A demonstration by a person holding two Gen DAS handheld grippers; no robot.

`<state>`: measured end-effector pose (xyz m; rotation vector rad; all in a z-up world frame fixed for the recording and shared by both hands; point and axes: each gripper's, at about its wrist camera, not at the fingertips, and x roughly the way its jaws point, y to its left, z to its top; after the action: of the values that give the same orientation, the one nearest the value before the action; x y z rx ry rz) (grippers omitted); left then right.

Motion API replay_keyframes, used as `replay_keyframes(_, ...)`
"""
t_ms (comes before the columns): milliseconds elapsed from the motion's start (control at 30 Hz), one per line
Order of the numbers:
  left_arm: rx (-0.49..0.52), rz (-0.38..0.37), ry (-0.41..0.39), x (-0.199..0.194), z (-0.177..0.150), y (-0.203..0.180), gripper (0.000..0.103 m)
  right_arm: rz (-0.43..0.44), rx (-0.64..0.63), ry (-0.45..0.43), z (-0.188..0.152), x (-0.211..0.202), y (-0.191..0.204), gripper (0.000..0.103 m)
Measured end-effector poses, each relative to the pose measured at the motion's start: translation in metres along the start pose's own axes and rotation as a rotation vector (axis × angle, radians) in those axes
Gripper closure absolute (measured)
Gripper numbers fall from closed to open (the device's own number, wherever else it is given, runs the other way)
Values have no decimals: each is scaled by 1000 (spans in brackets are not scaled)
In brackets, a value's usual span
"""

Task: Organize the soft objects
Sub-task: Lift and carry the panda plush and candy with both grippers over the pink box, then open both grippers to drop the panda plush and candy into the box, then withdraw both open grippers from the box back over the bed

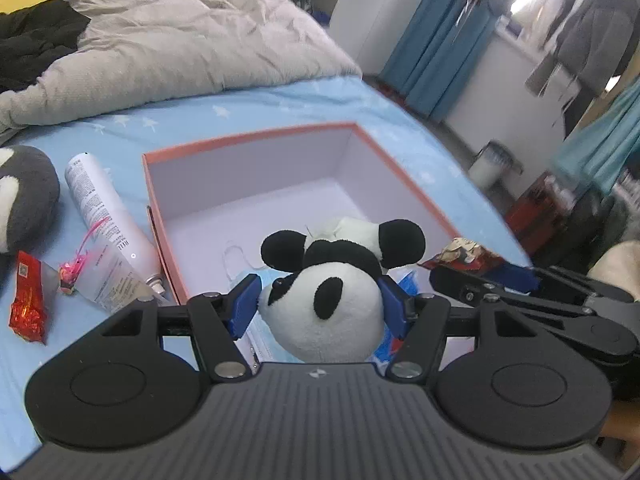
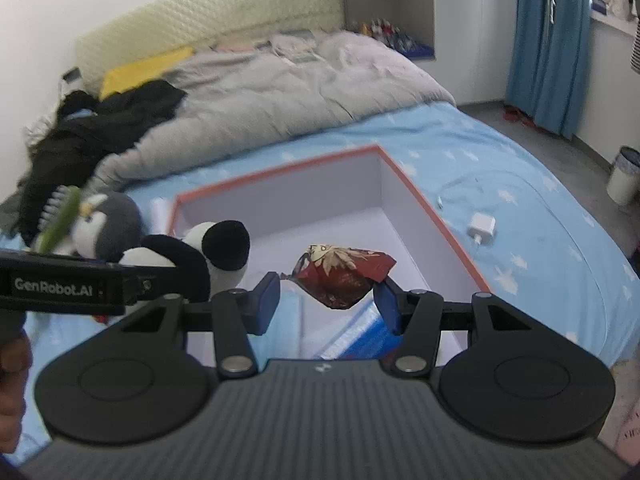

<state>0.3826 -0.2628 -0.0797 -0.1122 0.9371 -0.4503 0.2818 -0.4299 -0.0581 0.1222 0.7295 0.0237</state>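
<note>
Step in hand: carrying two items to the box point(image 1: 256, 168) at once. Left gripper point(image 1: 320, 304) has its fingers point(image 1: 245, 300) pressed on the head of a panda point(image 1: 320, 312), body and legs hanging forward over the box's near wall. Right gripper point(image 2: 326, 296) holds a crumpled red snack bag point(image 2: 340, 276), fingers point(image 2: 267, 300) at moderate width, pinching the bag at its two ends; it hangs above the box interior.

Box: orange rim, pale lining, open top, sitting near the foot edge of the bed point(image 2: 520, 208). Already inside, at the near wall: a blue face mask point(image 1: 260, 280) and some blue-and-white packaging, not clearly readable.

Next move, as I judge it: lower both loads past the rim, then open the fingers so each drops clear. The panda is bulky; it needs room beside the mask. The bag is not obviously a soft object, so its destination is uncertain.

Surface: light blue sheet with white stars. Beside the box on the left-hand side lie a white spray can point(image 1: 108, 224), a small red packet point(image 1: 28, 300) and a pink-tagged clear bag point(image 1: 80, 264); a grey penguin plush point(image 2: 108, 224) sits further out. A charger point(image 2: 482, 228) with cable lies on the other side.

Room: rumpled grey duvet point(image 2: 280, 92) and black clothing point(image 2: 100, 120) toward the headboard, blue curtains point(image 2: 552, 40), a bin point(image 2: 624, 176) on grey floor.
</note>
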Motion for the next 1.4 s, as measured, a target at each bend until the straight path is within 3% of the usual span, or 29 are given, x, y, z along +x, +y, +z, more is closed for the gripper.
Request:
replay_keyframes(233, 36, 70, 58, 26, 1, -2, 34, -19, 29, 70, -10, 22, -12, 48)
replay_keyframes(467, 30, 68, 74, 26, 1, 7, 33, -33, 30, 111, -18, 33, -13, 47)
replay_keyframes(567, 53, 67, 84, 25, 2, 6, 30, -49, 17, 120, -17, 36, -12, 39)
replay_keyframes(600, 54, 73, 74, 23, 2, 8, 30, -52, 18, 117, -16, 36, -12, 34)
replay_keyframes(967, 131, 84, -105, -46, -12, 5, 30, 3, 22, -56, -14, -12, 2, 33)
replay_keyframes(1400, 130, 44, -291, -137, -45, 5, 30, 107, -44, -237, -21, -72, 48, 33)
